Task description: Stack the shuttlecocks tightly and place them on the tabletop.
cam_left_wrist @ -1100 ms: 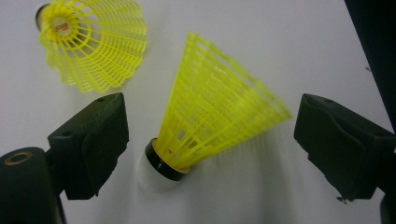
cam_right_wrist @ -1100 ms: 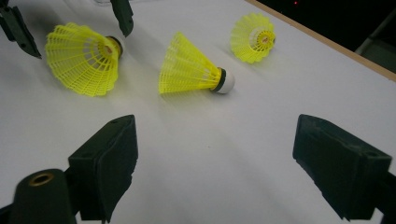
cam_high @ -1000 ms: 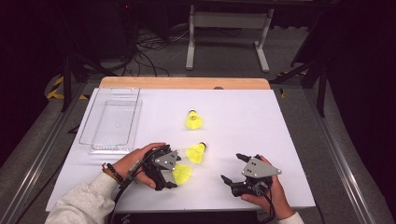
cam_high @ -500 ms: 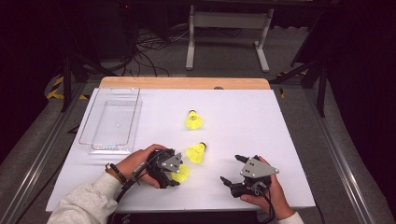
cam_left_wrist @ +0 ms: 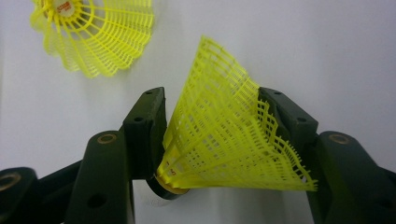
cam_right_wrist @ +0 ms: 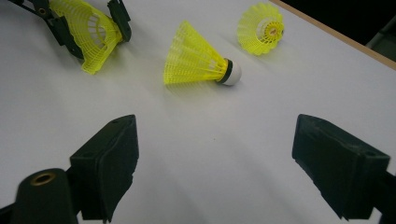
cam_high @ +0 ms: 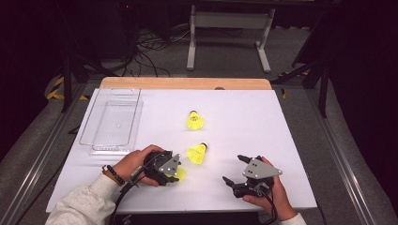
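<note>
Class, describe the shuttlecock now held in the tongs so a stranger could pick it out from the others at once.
Start at the white table and go to its near edge, left of centre, where the left tongs rest in a hand. The held shuttlecock is the yellow one whose mesh skirt is pinched between the black jaws; the two other shuttlecocks lie free farther back.

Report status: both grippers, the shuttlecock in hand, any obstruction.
Left gripper just closed on yellow mesh plastic shuttlecock. Right gripper open, empty. Path to clear plastic tray looks unobstructed.

Yellow mesh shuttlecock point(cam_left_wrist: 224, 135) lies on its side near the table's front edge, skirt pinched between black jaws.
</note>
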A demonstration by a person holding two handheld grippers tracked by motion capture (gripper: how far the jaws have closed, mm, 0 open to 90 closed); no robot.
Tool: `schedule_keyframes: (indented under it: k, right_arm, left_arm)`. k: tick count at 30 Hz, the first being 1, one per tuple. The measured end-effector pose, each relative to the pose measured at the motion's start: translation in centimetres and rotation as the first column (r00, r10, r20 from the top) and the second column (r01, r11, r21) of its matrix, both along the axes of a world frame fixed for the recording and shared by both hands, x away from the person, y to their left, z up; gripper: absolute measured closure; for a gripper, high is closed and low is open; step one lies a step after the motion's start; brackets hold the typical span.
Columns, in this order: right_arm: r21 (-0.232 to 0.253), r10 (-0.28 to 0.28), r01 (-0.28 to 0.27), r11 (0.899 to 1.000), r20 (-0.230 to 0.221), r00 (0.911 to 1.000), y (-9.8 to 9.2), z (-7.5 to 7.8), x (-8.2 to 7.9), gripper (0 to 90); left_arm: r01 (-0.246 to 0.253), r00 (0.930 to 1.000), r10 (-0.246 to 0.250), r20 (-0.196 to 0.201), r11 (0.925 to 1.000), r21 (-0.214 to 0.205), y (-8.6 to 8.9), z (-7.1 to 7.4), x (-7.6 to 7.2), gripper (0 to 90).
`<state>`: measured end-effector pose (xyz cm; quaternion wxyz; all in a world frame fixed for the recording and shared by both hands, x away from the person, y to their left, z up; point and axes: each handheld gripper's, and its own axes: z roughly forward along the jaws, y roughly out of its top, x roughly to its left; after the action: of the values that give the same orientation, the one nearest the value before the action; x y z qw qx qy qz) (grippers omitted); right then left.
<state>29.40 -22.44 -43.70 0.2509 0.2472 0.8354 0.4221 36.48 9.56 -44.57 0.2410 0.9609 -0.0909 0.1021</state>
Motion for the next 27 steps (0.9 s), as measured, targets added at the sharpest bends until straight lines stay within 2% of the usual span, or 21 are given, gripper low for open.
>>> schedule_keyframes:
  k: [6, 9, 11, 16, 20, 27]
  right_arm:
    - [0.004, -0.011, 0.011, 1.000, -0.001, 0.9999, -0.1, 0.0, 0.1, 15.8]
    - [0.009, -0.016, 0.016, 1.000, 0.003, 0.9999, -0.2, 0.1, 0.1, 15.9]
    - [0.008, -0.017, 0.017, 1.000, 0.004, 0.9998, -0.3, 0.1, 0.1, 15.9]
    - [0.010, -0.022, 0.022, 1.000, 0.004, 0.9998, -0.5, 0.1, 0.1, 15.8]
    - [0.006, -0.023, 0.023, 1.000, 0.001, 0.9997, -0.5, 0.1, 0.2, 15.8]
    - [0.004, -0.015, 0.015, 1.000, -0.006, 0.9999, -0.4, -0.1, 0.2, 15.8]
  left_arm:
    - [-0.030, 0.9987, 0.028, 0.043, 0.9990, 0.032, 1.1, 0.2, 0.1, 48.2]
    - [-0.050, 0.9975, 0.048, 0.051, 0.9982, 0.033, 1.9, 0.3, 0.2, 48.6]
    - [-0.072, 0.9952, 0.069, 0.070, 0.9962, 0.049, 2.5, 0.4, 0.2, 49.2]
    - [-0.111, 0.9899, 0.105, 0.096, 0.9924, 0.054, 3.1, 0.4, 0.4, 49.3]
    - [-0.130, 0.9877, 0.123, 0.096, 0.9890, 0.070, 3.1, 0.2, 0.6, 48.8]
    - [-0.142, 0.9869, 0.137, 0.085, 0.9880, 0.060, 3.0, 0.0, 0.8, 44.4]
